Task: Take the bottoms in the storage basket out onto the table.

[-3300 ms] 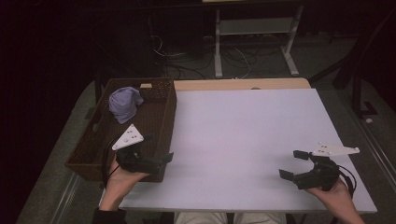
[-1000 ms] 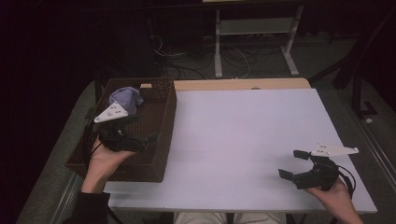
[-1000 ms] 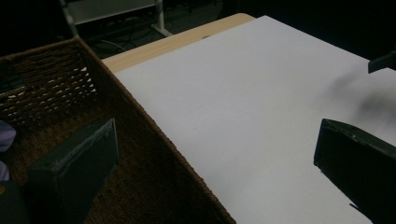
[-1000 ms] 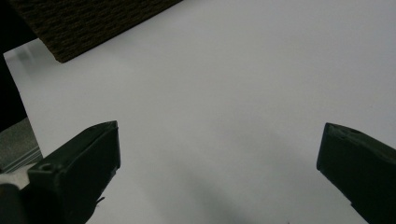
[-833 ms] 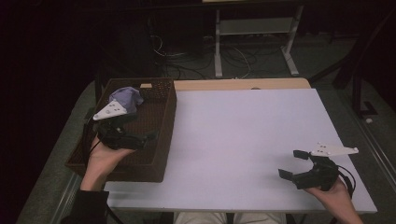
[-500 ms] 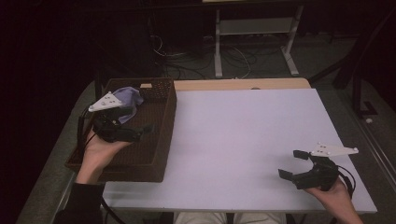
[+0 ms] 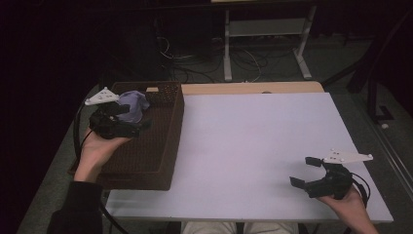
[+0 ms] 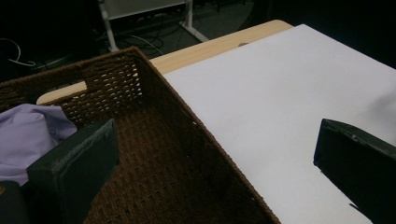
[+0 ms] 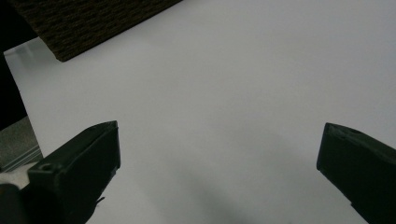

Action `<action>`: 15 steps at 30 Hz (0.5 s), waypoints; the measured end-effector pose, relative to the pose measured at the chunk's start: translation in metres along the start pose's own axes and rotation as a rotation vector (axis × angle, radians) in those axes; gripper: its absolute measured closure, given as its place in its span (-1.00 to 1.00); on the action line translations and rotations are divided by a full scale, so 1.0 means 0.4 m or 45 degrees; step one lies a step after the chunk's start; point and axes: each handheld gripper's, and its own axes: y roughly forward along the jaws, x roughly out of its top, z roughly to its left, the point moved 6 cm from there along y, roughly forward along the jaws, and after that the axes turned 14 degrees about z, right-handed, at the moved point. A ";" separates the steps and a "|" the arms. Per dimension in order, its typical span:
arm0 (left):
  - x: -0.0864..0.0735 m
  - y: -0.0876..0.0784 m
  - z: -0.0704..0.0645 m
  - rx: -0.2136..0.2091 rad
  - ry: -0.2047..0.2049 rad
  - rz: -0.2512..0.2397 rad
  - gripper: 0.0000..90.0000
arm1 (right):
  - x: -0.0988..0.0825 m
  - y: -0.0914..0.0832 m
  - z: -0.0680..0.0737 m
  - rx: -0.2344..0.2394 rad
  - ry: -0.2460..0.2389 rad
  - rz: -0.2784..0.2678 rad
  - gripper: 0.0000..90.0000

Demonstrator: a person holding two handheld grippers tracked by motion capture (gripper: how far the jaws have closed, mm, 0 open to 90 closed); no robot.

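A brown woven basket (image 7: pixel 160 146) stands on the left part of the white table (image 7: pixel 253 146). A crumpled lilac cloth (image 7: pixel 134 105) lies in its far left corner. My left gripper (image 7: pixel 130 122) hovers over the basket just in front of the cloth, jaws wide apart and empty. In the left gripper view the lilac cloth (image 8: pixel 25 133) sits behind the left jaw, and the basket's wall (image 8: pixel 154 112) runs between the jaws. My right gripper (image 7: pixel 304 171) rests open near the table's front right corner, nothing between its jaws. The right gripper view looks across the bare table (image 9: pixel 224 102) toward the basket's corner (image 9: pixel 84 23).
A strip of wooden tabletop (image 7: pixel 253 87) shows beyond the white surface. Behind the table are a white desk frame (image 7: pixel 263 44) and loose cables (image 7: pixel 195 53) on the floor. The white table between basket and right gripper is bare.
My left gripper has moved from the basket's near end toward its far end, up to the lilac cloth. The right gripper has stayed put, still open.
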 end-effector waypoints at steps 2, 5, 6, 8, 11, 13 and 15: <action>0.003 0.002 0.007 0.004 -0.008 0.005 -1.00 | 0.000 0.000 0.000 0.000 -0.001 0.001 -1.00; 0.006 0.004 0.015 0.008 -0.010 0.011 -1.00 | 0.000 0.000 0.000 0.001 0.000 0.002 -1.00; 0.009 0.006 0.023 0.015 -0.023 0.018 -1.00 | 0.000 0.000 0.000 0.001 -0.002 0.002 -1.00; 0.011 0.007 0.030 0.022 -0.030 0.023 -1.00 | 0.000 0.001 0.000 0.001 0.000 0.002 -1.00; 0.014 0.008 0.039 0.026 -0.039 0.029 -1.00 | 0.000 0.001 0.001 0.002 -0.001 0.000 -1.00; 0.015 0.009 0.042 0.028 -0.045 0.031 -1.00 | 0.000 0.001 0.001 0.002 0.000 0.000 -1.00; 0.017 0.010 0.048 0.032 -0.053 0.034 -1.00 | 0.000 0.002 0.001 0.002 0.001 0.004 -1.00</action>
